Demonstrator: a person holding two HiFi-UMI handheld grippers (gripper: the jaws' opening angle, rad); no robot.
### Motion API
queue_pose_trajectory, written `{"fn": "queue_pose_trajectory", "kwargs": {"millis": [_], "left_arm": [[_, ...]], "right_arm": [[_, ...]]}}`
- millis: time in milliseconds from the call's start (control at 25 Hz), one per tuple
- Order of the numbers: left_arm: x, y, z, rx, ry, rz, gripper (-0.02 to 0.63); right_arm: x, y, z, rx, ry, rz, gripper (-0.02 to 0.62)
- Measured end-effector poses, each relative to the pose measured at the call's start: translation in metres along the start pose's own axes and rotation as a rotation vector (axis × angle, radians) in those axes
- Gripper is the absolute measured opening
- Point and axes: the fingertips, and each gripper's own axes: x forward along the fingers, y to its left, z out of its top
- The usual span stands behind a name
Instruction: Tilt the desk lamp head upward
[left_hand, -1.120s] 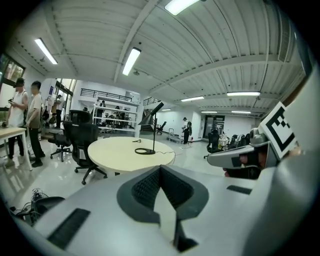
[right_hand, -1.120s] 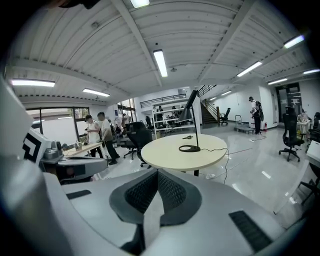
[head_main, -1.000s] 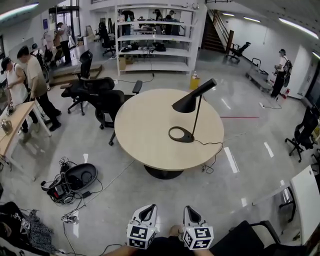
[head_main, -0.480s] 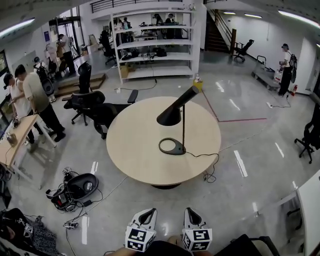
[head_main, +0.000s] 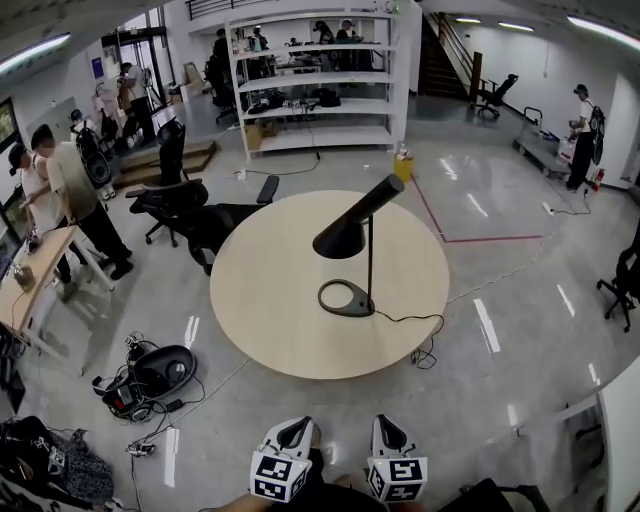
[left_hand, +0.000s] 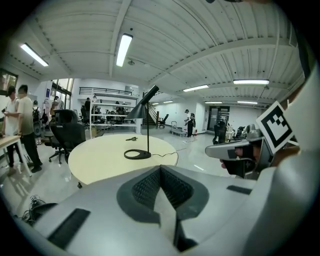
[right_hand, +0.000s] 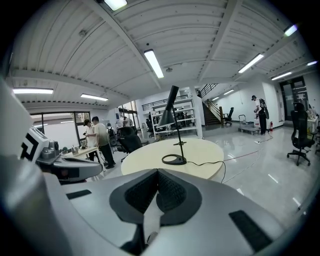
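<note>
- The left gripper (left_hand: 161, 194) has its two grey jaws pressed together, with nothing between the ribbed black pads.
- The right gripper (right_hand: 156, 194) is likewise closed on nothing.
- Both grippers are held low and side by side near the person's body, each with its marker cube facing up, well apart from the table.
- The round pale wooden table (head_main: 270, 300) stands ahead of them on the glossy grey floor.
- The black desk lamp (head_main: 371, 262) stands on the table, right of its middle, on a flat ring-shaped base (head_main: 345, 298).
- Its cone-shaped lamp head (head_main: 347, 233) slopes, wide mouth low and narrow end high.
- A thin black cord (head_main: 410, 320) runs from the base over the table's near right edge.
- Black office chairs (head_main: 190, 205) stand beyond the table on the left.
- White shelving (head_main: 320, 85) stands farther back.
</note>
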Motion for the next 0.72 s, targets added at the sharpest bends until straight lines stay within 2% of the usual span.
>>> {"fn": "queue_pose_trajectory", "kwargs": {"millis": [360,720], "left_arm": [[0.107,0.055,0.056,-0.025,-0.034,-0.112,0.046],[0.185,0.149,0.124,-0.084,-0.090,-0.170,0.046]], "right_arm": [[0.093,-0.035,0.042,0.000,0.018,-0.094,0.015],[0.193,-0.043,0.125,-0.018,-0.029,-0.169,0.015]]}}
